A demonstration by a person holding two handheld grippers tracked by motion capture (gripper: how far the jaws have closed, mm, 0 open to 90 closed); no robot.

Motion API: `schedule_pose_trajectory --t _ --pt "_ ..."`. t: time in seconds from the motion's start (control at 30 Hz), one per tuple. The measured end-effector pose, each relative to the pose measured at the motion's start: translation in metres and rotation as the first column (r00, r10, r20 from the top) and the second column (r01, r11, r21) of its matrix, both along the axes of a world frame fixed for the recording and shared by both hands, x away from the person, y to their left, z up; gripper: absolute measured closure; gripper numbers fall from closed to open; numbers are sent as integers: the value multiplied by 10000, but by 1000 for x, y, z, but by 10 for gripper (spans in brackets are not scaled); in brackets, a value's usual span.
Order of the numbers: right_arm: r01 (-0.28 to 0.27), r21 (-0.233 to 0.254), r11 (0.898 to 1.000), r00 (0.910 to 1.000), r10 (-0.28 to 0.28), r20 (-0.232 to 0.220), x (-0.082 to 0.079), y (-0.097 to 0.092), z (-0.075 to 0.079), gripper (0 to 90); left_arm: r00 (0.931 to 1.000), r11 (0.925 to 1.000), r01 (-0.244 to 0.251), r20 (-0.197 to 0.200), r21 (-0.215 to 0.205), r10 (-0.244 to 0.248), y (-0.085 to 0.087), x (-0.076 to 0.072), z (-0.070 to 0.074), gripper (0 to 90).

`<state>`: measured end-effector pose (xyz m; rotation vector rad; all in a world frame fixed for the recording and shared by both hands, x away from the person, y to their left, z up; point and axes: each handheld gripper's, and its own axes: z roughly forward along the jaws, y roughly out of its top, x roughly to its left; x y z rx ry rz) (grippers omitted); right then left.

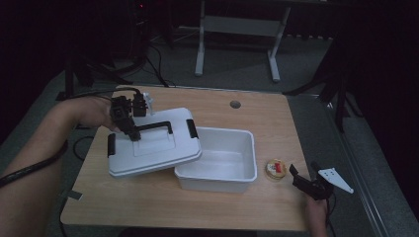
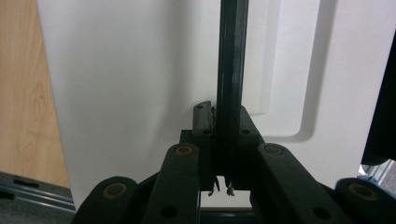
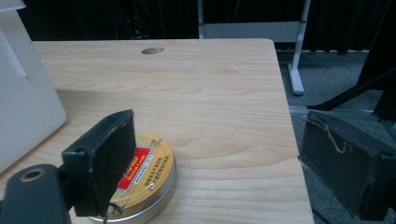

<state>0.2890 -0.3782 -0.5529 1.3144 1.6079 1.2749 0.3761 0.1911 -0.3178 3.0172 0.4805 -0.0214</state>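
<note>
From above, at the left middle of the frame, my left gripper (image 1: 132, 132) is squeezed tight on the lid's black handle (image 1: 157, 125), holding the white lid (image 1: 153, 148) tilted over the box (image 1: 222, 163). In the left gripper view, the handle (image 2: 229, 70) sits pinched between my closed jaws. In the right gripper view, my right gripper (image 3: 224, 163) is wide open and holds nothing, with the round tin (image 3: 152, 163) at the lower left, just behind its left jaw.

So the lid (image 1: 153, 143) sits tilted across the bin's (image 1: 232, 170) left rim, and the little tin (image 1: 276, 169) lies on the table (image 1: 276, 118) just right of the bin.
</note>
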Motion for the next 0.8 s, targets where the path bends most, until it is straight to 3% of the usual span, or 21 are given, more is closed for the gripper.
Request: schedule_pose_trajectory --t 0.27,0.47,0.8 --pt "10 -49 10000 10000 -11 -30 0 0 0 105 9974 9973 -697 -176 220 701 34 -7 -6 836" --pt "14 -57 10000 10000 -14 -54 0 1 0 105 9879 9877 -1484 -374 498 1503 70 -13 -20 836" --pt "23 -85 10000 10000 -24 -69 0 2 0 105 9783 9797 -1951 -623 470 1978 91 -14 -49 835"
